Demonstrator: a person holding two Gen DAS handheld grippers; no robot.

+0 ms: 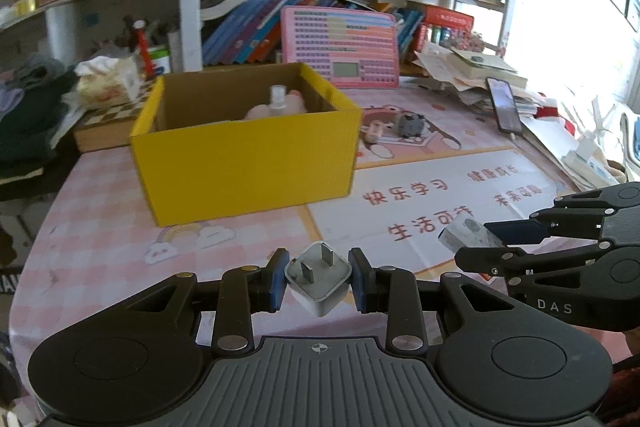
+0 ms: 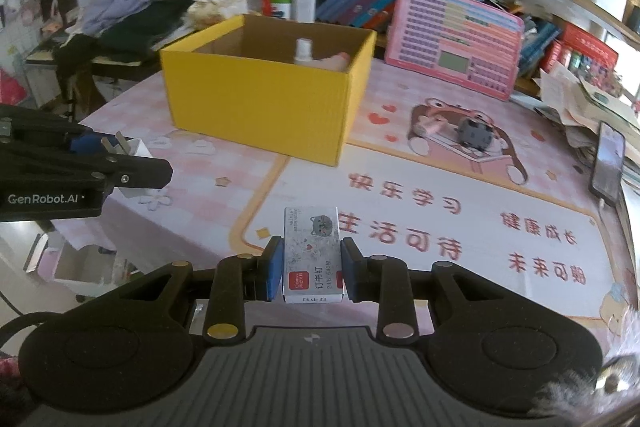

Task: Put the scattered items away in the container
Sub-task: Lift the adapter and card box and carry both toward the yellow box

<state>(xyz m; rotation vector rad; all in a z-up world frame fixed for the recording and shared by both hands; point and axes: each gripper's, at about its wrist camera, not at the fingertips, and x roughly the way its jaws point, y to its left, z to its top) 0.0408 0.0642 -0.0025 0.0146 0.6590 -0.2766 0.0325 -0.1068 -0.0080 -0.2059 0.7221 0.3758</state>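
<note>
Your left gripper (image 1: 319, 277) points forward and downward over the pink desk mat (image 1: 100, 227), its blue pads clamped on the two sides of a white plug adapter (image 1: 318, 281), whose two metal prongs face up and away from you. Your right gripper (image 2: 308, 269) takes the same downward tilt and is closed on a small box of staples (image 2: 311, 253), held flat, printed face up, with its far end projecting beyond the fingertips. Both tools ride side by side: from the left wrist view the right gripper enters at the right edge with the box in its jaws; from the right wrist view the left gripper enters at the left edge with the adapter. The yellow cardboard box (image 1: 244, 163), open at the top, stands ahead of both grippers, slightly left of the left one and well apart from both. Inside it stand a clear bottle (image 1: 277, 101) and a pink item (image 1: 260, 111). Beyond the right gripper's tips, right of the box, a small grey object (image 2: 474, 135) lies on the mat.
</note>
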